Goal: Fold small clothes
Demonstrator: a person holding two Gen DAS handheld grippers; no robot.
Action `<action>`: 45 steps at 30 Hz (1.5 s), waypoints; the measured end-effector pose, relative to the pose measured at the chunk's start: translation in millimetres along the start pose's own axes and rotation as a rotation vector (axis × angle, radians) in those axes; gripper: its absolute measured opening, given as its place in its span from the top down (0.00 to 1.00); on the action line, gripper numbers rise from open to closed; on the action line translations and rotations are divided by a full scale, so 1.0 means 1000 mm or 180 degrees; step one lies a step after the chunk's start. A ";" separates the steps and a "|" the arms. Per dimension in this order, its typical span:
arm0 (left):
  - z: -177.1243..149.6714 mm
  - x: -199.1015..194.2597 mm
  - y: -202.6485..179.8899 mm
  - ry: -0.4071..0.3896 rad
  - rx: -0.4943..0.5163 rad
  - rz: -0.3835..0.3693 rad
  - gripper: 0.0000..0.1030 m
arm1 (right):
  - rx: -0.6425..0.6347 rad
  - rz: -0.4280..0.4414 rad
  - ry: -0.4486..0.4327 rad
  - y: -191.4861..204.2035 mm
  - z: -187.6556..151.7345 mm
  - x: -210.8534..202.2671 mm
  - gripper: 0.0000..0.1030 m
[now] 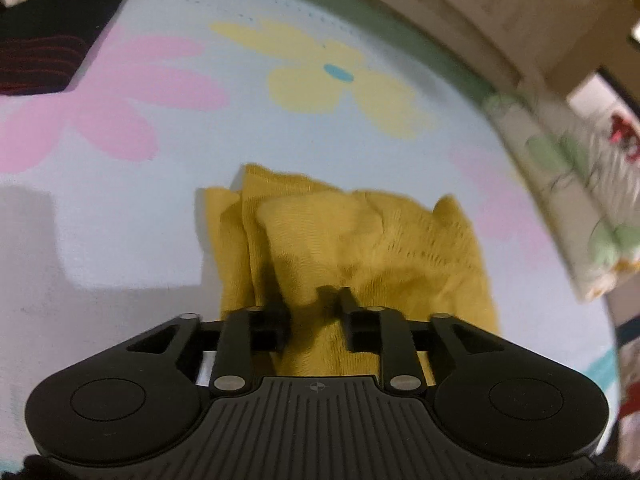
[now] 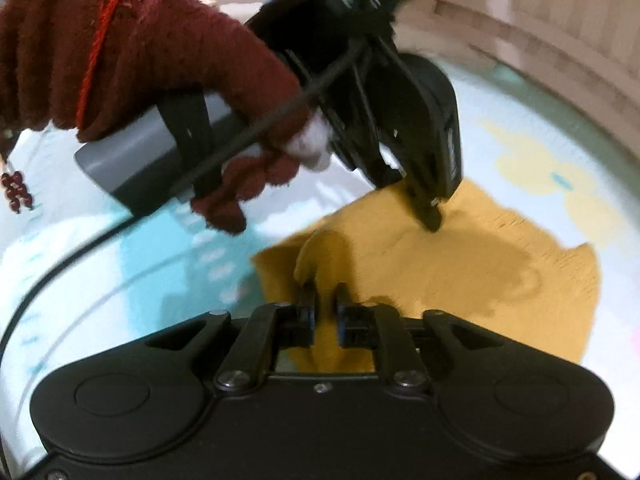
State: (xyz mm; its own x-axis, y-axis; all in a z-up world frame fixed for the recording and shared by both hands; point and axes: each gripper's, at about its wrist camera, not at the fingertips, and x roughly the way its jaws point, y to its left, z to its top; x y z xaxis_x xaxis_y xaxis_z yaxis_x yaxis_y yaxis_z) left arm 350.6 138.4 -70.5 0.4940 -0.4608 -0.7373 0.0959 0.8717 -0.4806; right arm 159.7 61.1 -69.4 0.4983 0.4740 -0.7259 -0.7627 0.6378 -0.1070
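A small mustard-yellow knit garment (image 1: pixel 360 236) lies crumpled on a pale blue flowered sheet (image 1: pixel 120 200). My left gripper (image 1: pixel 314 300) is shut on a bunched fold of it at the near edge. In the right wrist view the same garment (image 2: pixel 460 264) spreads over the sheet. My right gripper (image 2: pixel 325 300) is shut on a raised fold at its near left corner. The left gripper (image 2: pixel 430 216), held by a hand in a maroon glove (image 2: pixel 140 60), comes down onto the garment's far edge, its tips pressed into the cloth.
A folded black garment with red stripes (image 1: pixel 52 44) lies at the far left of the sheet. A floral pillow (image 1: pixel 572 184) sits at the right edge. A wooden headboard (image 1: pixel 500 12) runs behind the bed. A black cable (image 2: pixel 80 256) trails over the sheet at left.
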 end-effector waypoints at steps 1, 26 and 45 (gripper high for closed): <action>0.003 -0.003 0.004 -0.0073 -0.0077 -0.0084 0.67 | 0.0020 0.0034 0.0002 -0.001 -0.002 -0.002 0.63; 0.008 -0.048 -0.012 -0.0527 0.0310 0.0265 0.59 | 0.1379 -0.0115 -0.0224 -0.112 -0.018 -0.037 0.58; -0.072 -0.066 -0.013 0.0057 -0.0200 -0.0437 0.47 | 0.1267 -0.0156 -0.0288 -0.111 -0.012 -0.050 0.52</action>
State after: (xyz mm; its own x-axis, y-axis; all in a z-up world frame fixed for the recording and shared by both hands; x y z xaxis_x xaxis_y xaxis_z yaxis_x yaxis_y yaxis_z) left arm 254.6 145.4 -49.7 0.4645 -0.5784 -0.6706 0.1069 0.7883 -0.6059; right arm 214.6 -40.2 -29.4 0.5779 0.4773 -0.6620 -0.5268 0.8377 0.1441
